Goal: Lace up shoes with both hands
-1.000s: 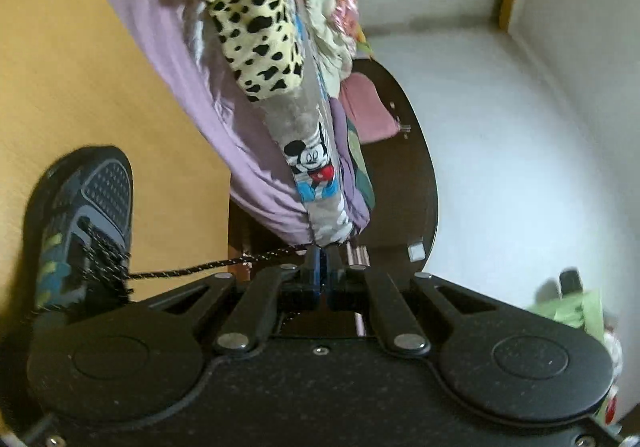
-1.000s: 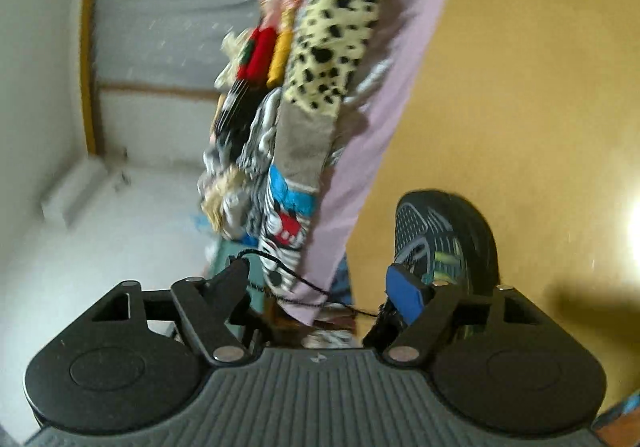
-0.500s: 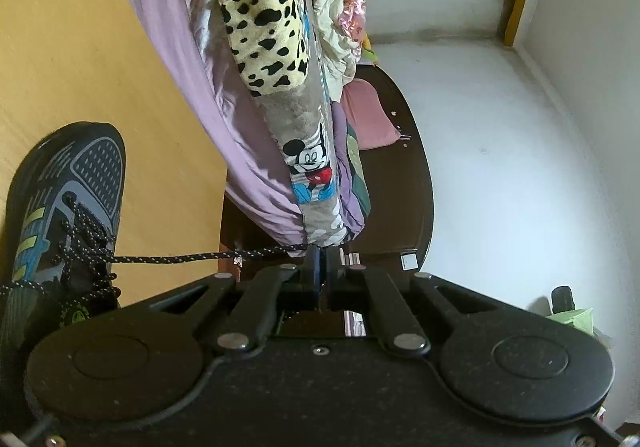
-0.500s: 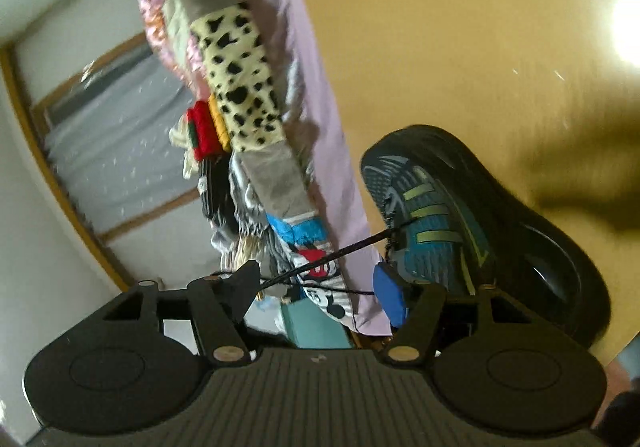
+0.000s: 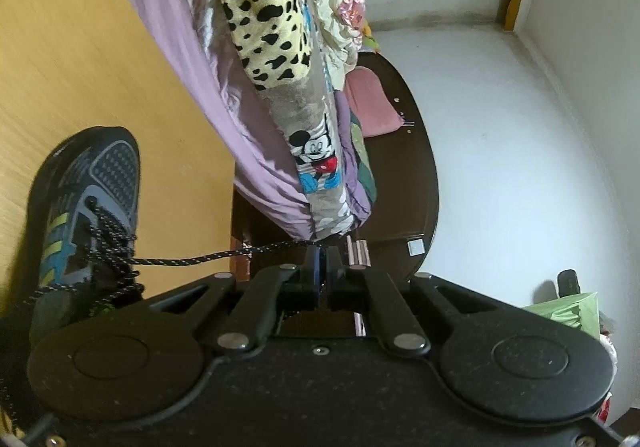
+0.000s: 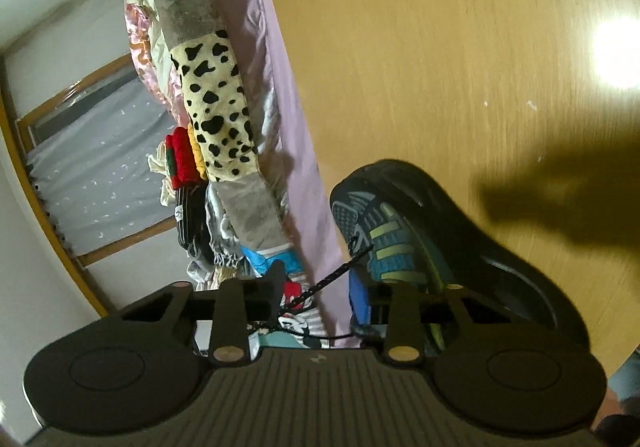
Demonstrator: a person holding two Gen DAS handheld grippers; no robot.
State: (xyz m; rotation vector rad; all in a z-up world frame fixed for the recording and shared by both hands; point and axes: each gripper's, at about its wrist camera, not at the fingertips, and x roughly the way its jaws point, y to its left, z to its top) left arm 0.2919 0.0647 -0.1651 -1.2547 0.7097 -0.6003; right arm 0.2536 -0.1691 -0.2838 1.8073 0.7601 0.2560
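shoe (image 5: 86, 203): black with green stripes, on wooden table (image 5: 80, 59), at 9 o'clock of left gripper (image 5: 321, 265) | lace (image 5: 192, 259): speckled black, taut from eyelets to left gripper, pinched tight | right gripper (image 6: 320, 291): jaws just closing, narrow gap, lace between, not pressed | clothes pile (image 5: 276, 59): at 12 o'clock

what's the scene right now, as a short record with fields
shoe: dark sneaker with green stripes lying on the yellow wooden floor
lace: black speckled lace runs taut from the eyelets to the left gripper
left gripper: shut on the lace
right gripper: jaws have just been closing, a lace strand between them, pads not yet pressing
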